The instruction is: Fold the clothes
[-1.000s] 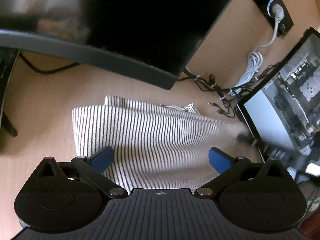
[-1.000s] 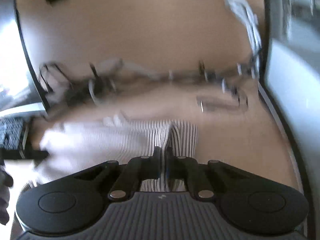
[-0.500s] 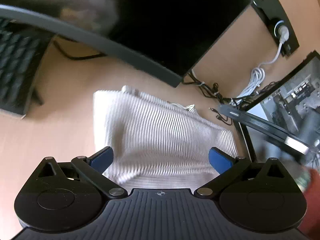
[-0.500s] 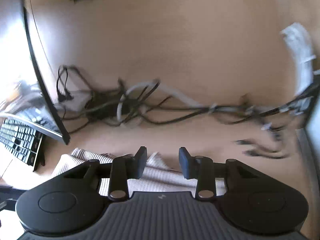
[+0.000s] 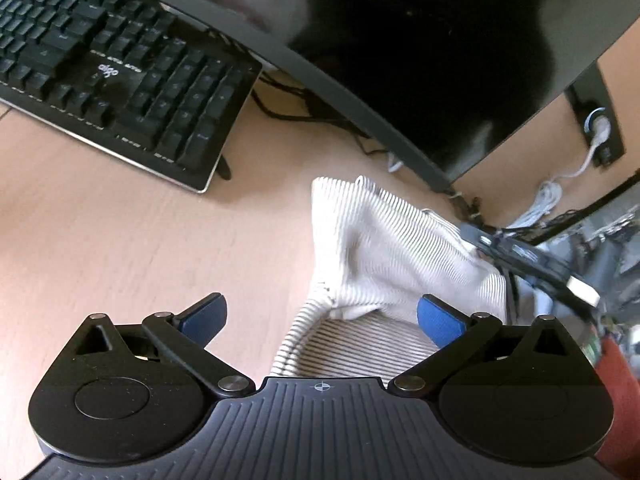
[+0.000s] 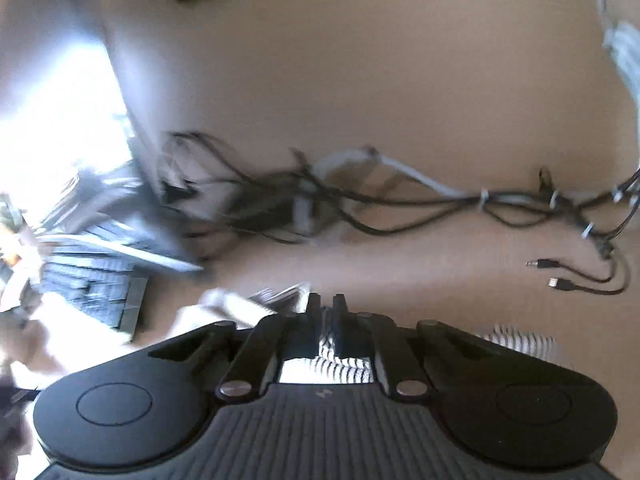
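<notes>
The left gripper (image 5: 322,316) has its blue-padded fingers (image 5: 440,320) spread wide, holding nothing; the striped garment (image 5: 392,256) rises between them toward 1 o'clock, one layer lifted off the wooden desk (image 5: 120,240). Only this view shows the keyboard (image 5: 120,76) sharply at 10 o'clock and the monitor (image 5: 440,40) at 12. The right gripper (image 6: 328,312) is pinched together on striped cloth at its tips. Its blurred view alone shows the tangled cables (image 6: 400,200) from 11 to 3 o'clock.
</notes>
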